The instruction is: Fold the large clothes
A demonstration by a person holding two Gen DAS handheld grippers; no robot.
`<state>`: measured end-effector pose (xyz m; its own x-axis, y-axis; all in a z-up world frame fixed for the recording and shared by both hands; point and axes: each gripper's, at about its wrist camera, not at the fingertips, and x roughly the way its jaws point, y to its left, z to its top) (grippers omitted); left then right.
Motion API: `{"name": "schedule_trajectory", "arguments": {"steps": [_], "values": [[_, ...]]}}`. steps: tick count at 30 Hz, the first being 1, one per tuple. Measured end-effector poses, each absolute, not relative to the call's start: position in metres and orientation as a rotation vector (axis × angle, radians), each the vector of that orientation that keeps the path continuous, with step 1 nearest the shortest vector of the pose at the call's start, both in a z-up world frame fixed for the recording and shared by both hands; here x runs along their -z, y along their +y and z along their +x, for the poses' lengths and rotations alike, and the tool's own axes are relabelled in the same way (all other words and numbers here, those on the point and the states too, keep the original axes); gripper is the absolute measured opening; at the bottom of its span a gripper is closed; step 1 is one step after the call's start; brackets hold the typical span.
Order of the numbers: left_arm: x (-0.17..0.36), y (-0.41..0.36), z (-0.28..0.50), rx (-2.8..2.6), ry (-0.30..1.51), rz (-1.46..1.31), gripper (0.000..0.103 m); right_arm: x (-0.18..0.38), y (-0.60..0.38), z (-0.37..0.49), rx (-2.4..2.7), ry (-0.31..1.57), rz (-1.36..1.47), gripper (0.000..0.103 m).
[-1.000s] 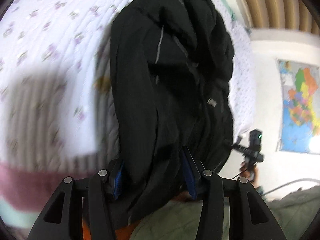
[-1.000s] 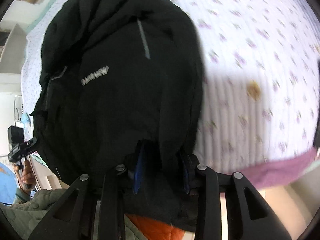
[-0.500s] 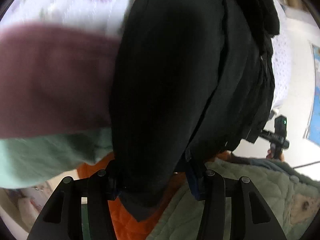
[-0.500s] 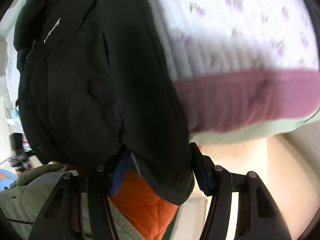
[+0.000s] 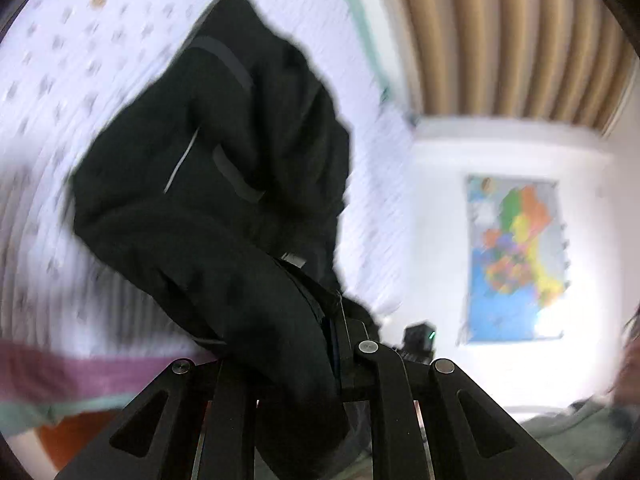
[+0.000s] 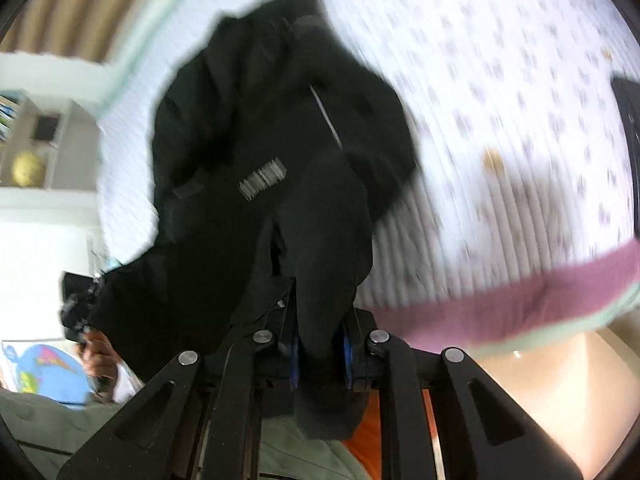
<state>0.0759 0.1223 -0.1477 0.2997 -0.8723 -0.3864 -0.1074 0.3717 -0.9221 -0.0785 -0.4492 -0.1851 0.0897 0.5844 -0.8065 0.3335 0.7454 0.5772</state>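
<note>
A black jacket (image 5: 216,184) with grey trim lies bunched on a white quilt with small purple flowers (image 5: 60,80). My left gripper (image 5: 288,352) is shut on the jacket's near edge, and thick black cloth fills the jaws and hides the fingertips. In the right wrist view the same jacket (image 6: 260,152) shows a grey logo patch. My right gripper (image 6: 320,344) is shut on another fold of its near edge, with blue pads just showing beside the cloth.
The quilt has a mauve and mint border (image 6: 520,304) at the bed's near edge. A ribbed wooden headboard (image 5: 500,40) and a wall map (image 5: 516,256) are to the right. A shelf (image 6: 32,144) stands at left. An orange and green quilted garment (image 6: 360,444) lies below.
Both grippers have swung up from the bed's edge toward the bed, carrying the jacket's near edge with them. The jacket now lies more bunched on the quilt.
</note>
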Motion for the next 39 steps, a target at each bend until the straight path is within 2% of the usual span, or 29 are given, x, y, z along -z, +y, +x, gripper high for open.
{"name": "schedule_trajectory", "arguments": {"steps": [6,13,15,22,30,39], "values": [[0.129,0.149,0.09,0.605,1.071,-1.112,0.014,0.151,-0.489,-0.053,-0.24,1.356,0.79,0.019],[0.107,0.152,0.121,0.558,1.026,-1.041,0.014,0.128,-0.481,-0.012,-0.27,1.254,0.745,0.019],[0.105,0.152,0.138,0.541,1.021,-1.034,0.014,0.131,-0.462,0.0,-0.261,1.23,0.738,0.019],[0.105,0.153,0.205,0.462,1.002,-1.031,0.015,0.134,-0.493,0.083,-0.139,1.175,0.769,0.019],[0.131,0.144,0.299,0.333,1.074,-0.974,0.015,0.183,-0.483,0.189,-0.023,1.234,0.728,0.019],[0.224,0.128,0.364,0.216,1.281,-0.962,0.017,0.3,-0.46,0.255,0.083,1.468,0.696,0.019]]}}
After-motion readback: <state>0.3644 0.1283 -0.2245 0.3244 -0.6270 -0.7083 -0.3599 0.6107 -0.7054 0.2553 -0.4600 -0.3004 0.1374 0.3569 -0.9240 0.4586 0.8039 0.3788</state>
